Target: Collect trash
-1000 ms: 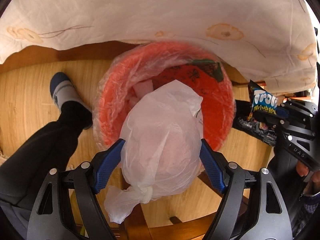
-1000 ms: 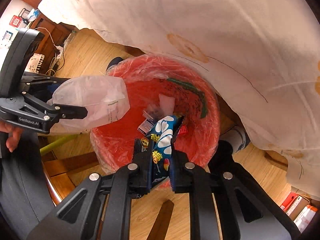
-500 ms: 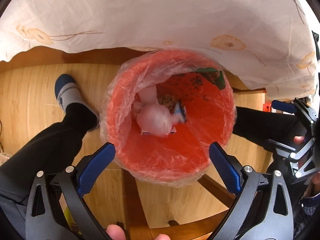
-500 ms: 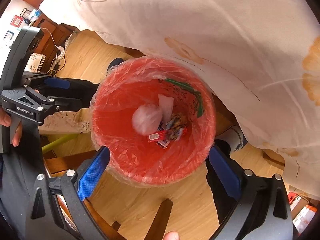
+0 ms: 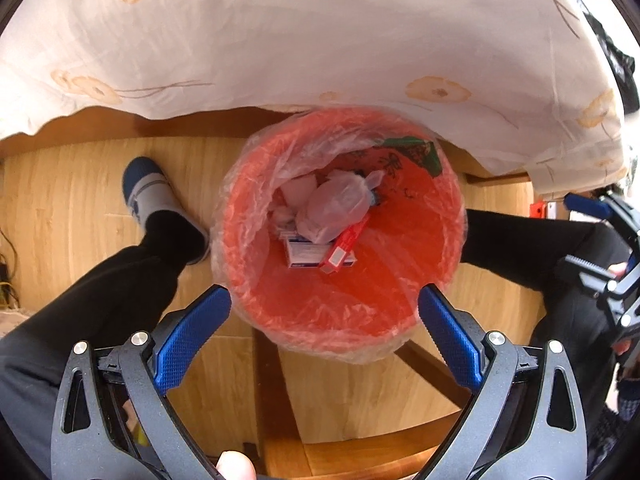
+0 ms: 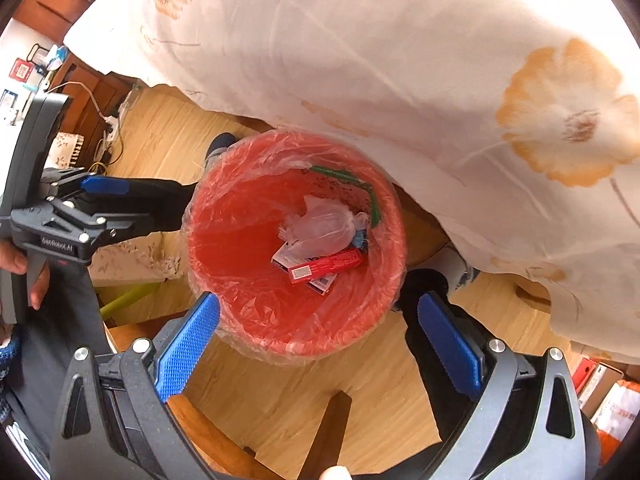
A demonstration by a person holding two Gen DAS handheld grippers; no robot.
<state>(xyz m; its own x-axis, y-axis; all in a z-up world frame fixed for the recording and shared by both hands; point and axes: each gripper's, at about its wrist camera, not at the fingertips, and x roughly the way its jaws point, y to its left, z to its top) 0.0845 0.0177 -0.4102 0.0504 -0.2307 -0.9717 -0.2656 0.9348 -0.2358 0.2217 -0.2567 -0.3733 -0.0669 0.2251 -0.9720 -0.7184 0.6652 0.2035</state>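
Observation:
A red bin [image 5: 424,236] [image 6: 224,248] with a clear plastic liner stands on the wood floor beside the table. At its bottom lie a knotted clear plastic bag [image 5: 334,210] [image 6: 320,228], a red box [image 5: 344,246] [image 6: 326,265] and other small packets. My left gripper [image 5: 324,300] hangs above the bin's near rim, jaws wide open and empty. My right gripper [image 6: 318,308] also hovers over the near rim, open with nothing between its blue pads. The left gripper [image 6: 86,188] shows at the left of the right wrist view.
A cream flowered tablecloth [image 5: 320,40] [image 6: 400,60] overhangs the far side of the bin. A person's black trouser legs [image 5: 100,292] and a blue-and-white slipper [image 5: 144,188] flank the bin. Wooden chair rails [image 5: 276,400] run below the grippers. Cables and a wooden cabinet [image 6: 104,92] stand at the far left.
The left gripper opened and let the plastic bag fall into the bin. The right gripper opened and dropped its snack wrapper in. Both grippers have risen a little above the bin.

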